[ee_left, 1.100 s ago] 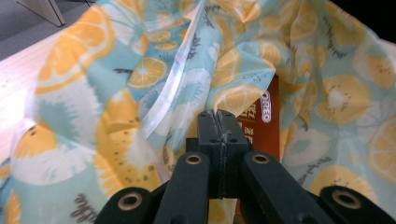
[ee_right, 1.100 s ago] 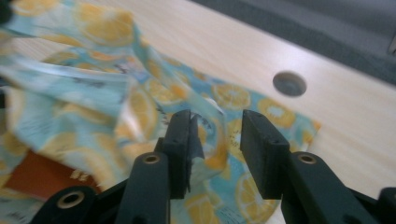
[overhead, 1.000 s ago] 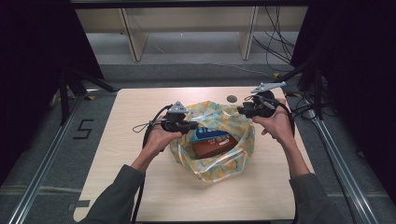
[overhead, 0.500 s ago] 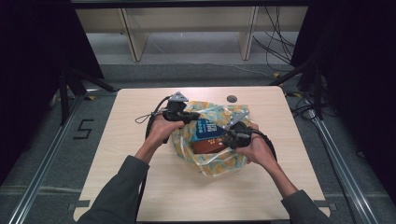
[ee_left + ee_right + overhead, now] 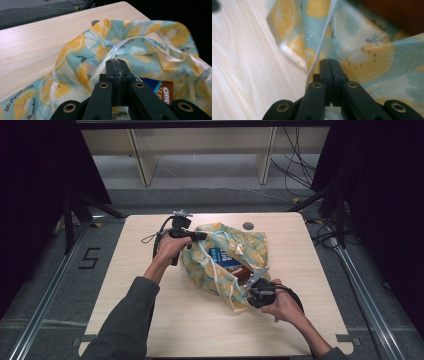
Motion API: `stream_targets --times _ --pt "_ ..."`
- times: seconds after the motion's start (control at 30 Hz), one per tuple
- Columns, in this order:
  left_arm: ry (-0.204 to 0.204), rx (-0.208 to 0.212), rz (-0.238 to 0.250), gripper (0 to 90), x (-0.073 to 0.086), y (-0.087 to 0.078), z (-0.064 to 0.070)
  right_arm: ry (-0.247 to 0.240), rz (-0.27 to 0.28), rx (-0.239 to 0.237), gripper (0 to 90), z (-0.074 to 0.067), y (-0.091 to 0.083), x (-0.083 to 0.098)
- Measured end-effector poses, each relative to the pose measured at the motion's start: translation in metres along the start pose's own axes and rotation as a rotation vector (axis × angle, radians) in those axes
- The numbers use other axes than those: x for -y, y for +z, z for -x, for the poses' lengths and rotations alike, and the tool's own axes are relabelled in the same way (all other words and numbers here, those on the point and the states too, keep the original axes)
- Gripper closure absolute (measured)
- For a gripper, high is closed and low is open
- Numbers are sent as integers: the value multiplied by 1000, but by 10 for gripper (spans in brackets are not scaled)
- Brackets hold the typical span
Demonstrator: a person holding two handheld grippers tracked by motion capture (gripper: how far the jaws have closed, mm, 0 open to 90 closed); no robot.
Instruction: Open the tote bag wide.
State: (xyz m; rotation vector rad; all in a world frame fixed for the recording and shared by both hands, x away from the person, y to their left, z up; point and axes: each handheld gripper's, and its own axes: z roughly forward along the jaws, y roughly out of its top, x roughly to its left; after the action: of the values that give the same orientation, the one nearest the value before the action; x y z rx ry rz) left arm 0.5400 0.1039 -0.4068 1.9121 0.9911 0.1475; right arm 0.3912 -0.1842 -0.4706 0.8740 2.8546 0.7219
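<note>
While the bag (image 5: 225,262) lay in the middle of the table (image 5: 130,270), your left gripper (image 5: 197,236) pinched its far rim, jaws pressed together on the fruit-print cloth. Your right gripper (image 5: 252,290) had its jaws closed on the near edge of the bag, cloth caught between them. A blue cookie packet (image 5: 222,257) and a brown packet (image 5: 245,272) sat inside the open mouth.

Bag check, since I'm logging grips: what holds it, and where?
Both tools: left tool pinches the bag at its far rim, right tool its near edge.
</note>
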Motion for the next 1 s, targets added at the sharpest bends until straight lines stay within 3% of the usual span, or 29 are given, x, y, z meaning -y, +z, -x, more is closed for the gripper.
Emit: stream_targets --times 0.03,0.07,0.1,0.13,0.23,0.3,0.33,0.4,0.47,0.53,0.57,0.6,0.67,0.77,0.87,0.9,0.93,0.97,1.0 --pt "-4 2 0 894 1 1 1 52 45 -1 900 -2 -10 -4" --pt "2 8 -8 894 0 2 2 33 141 29 893 1 -17 -9" --pt "4 8 -9 894 -1 2 4 20 305 62 857 5 -38 -26" --pt "7 9 -7 894 -1 2 5 20 305 62 857 5 -38 -26" --pt "13 9 -8 894 -4 2 8 41 432 23 728 6 -57 -51" --pt "13 8 -17 894 -4 2 8 44 472 23 678 -1 -64 -68" --pt "14 7 -22 894 -5 2 8 20 494 10 636 -10 -65 -82" --pt "10 5 -19 893 -6 1 7 6 498 -7 612 -15 -62 -88" --pt "11 4 -20 893 -7 0 8 -7 435 0 567 -29 -48 -98" --pt "15 0 -20 893 -9 -1 9 -10 415 6 569 -30 -42 -100" --pt "16 0 -21 893 -9 -1 10 -8 395 11 605 -31 -33 -101" --pt "22 0 -25 893 -10 0 11 -44 375 -10 806 -32 -20 -100" --pt "25 -6 -30 894 -12 0 11 -87 361 -22 900 -36 -12 -97" --pt "15 -4 -39 894 -15 3 7 -118 344 -49 900 -44 -6 -92" --pt "-5 -11 -49 894 -18 9 4 -172 281 -67 900 -67 6 -85" --pt "-11 -12 -50 894 -18 10 3 -213 273 -78 900 -75 16 -82" --pt "-22 -24 -52 894 -18 13 3 -224 258 -82 900 -80 22 -80" --pt "-28 -29 -62 894 -18 16 1 -250 200 -72 900 -90 40 -77" --pt "-28 -29 -62 894 -18 16 1 -250 200 -72 900 -90 40 -77"
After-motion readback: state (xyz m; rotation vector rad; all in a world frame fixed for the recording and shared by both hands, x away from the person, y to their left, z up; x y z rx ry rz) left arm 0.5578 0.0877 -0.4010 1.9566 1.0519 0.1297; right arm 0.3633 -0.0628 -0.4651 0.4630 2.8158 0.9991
